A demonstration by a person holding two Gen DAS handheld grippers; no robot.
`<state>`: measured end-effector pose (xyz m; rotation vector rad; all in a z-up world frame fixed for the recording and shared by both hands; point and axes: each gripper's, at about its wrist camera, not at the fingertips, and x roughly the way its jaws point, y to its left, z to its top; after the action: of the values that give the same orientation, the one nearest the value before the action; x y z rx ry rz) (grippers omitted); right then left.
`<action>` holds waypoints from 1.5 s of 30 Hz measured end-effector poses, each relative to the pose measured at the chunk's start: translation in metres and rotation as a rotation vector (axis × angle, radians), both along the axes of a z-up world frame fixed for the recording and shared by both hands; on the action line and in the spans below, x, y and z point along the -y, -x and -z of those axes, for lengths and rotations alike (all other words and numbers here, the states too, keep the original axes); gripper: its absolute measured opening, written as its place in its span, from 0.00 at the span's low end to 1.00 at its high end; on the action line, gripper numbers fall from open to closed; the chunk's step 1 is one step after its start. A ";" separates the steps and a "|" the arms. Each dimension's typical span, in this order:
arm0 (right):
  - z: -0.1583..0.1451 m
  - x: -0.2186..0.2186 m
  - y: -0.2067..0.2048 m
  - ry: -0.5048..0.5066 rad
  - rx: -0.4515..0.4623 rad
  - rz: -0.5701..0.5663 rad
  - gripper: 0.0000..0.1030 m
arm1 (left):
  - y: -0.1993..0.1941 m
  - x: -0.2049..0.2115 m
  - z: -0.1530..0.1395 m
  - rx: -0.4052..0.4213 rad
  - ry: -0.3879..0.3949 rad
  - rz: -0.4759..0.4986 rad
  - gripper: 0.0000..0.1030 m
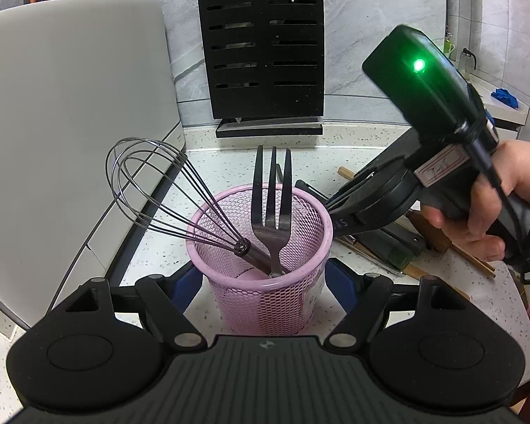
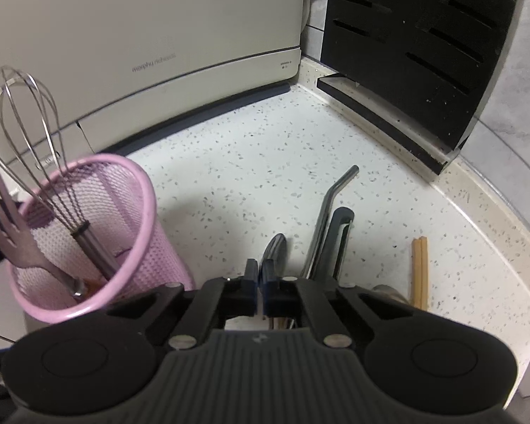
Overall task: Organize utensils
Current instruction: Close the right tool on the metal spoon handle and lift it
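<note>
Fingers of the right gripper [image 2: 259,282] are pressed together just above the loose utensils on the table [image 2: 251,162]. A dark rounded handle [image 2: 277,247] pokes out just beyond the tips, but whether the pads pinch it or have closed on nothing I cannot tell. Beside it lie a bent metal straw [image 2: 330,208], a dark looped tool [image 2: 339,236] and, further right, a pair of wooden chopsticks [image 2: 419,272]. The left gripper [image 1: 265,282] straddles the pink mesh holder [image 1: 261,247], its blue pads on either side and apparently steadying it, though contact is unclear. A whisk [image 1: 159,190] and a fork [image 1: 272,212] already stand in it. The step in hand looks like picking the next utensil. Next, the right gripper likely needs a confirmed grasp, then a lift over the rim, clear of whisk and fork.
</note>
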<state>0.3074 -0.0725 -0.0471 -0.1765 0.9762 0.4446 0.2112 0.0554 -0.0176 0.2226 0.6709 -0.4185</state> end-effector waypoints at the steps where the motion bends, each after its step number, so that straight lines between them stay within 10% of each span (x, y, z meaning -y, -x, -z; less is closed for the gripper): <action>1: 0.000 0.001 0.000 -0.015 -0.012 0.002 0.00 | 0.000 0.000 0.000 0.000 0.000 0.000 0.86; 20: -0.045 0.029 0.022 -0.174 0.049 0.022 0.00 | 0.002 0.000 -0.002 -0.006 0.011 0.002 0.82; 45: -0.110 0.044 0.040 -0.475 0.342 0.065 0.00 | -0.001 0.012 -0.003 -0.014 0.005 0.030 0.82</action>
<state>0.2677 -0.1168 0.0625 0.2038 0.5205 0.5530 0.2118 0.0438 -0.0149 0.2248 0.6808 -0.4506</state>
